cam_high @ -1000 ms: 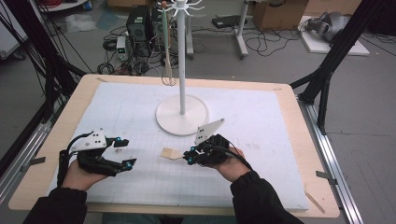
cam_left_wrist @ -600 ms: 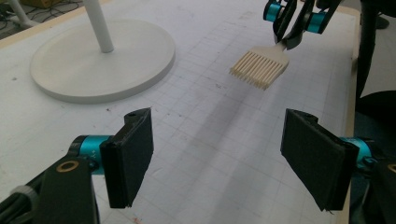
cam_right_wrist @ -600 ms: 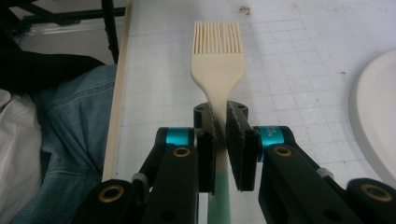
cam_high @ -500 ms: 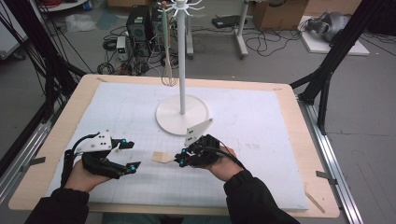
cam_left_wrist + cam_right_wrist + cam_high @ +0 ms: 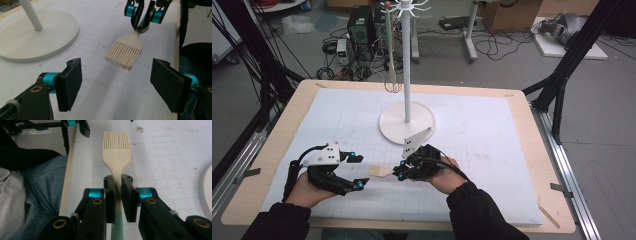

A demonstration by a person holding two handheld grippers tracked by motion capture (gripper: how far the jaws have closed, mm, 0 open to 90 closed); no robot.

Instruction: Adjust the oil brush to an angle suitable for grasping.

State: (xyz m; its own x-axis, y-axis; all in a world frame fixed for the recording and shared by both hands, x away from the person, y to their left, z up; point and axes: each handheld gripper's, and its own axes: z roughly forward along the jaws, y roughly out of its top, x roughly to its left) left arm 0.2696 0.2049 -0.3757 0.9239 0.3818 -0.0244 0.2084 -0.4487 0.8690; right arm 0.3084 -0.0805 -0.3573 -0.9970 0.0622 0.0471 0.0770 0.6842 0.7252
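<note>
- The right hand-held gripper (image 5: 401, 171) is clamped on the neck of a pastry brush (image 5: 116, 152), cream head with a pale green handle, carried just above the table (image 5: 512, 150) near the middle of its near edge, head pointing at the left hand-held gripper (image 5: 358, 171).
- The left one is released, jaws standing wide with nothing between them, sitting just beside the brush head.
- Looks like a handover to me. If so, I'd bring the brush further in so the left jaws meet the solid part of the head or the neck, not the bristles (image 5: 123, 55), since those will likely flex and slip.
- I'd keep the right grip tight until the left pads are actually squeezing, then let go.
- I'd also keep the brush level while it travels, so it doesn't drag on the white mat (image 5: 337, 120).
- The high view gives the layout: both hands near the table's near edge, the white hanging stand (image 5: 406, 122) behind them toward the middle, a whisk (image 5: 392, 80) dangling from it.
- The left gripper view shows the bristles lifted off the mat, with a shadow beneath.
- The right gripper view shows exactly where the pads bite, right below the head, plus the green handle running back under the jaws.
</note>
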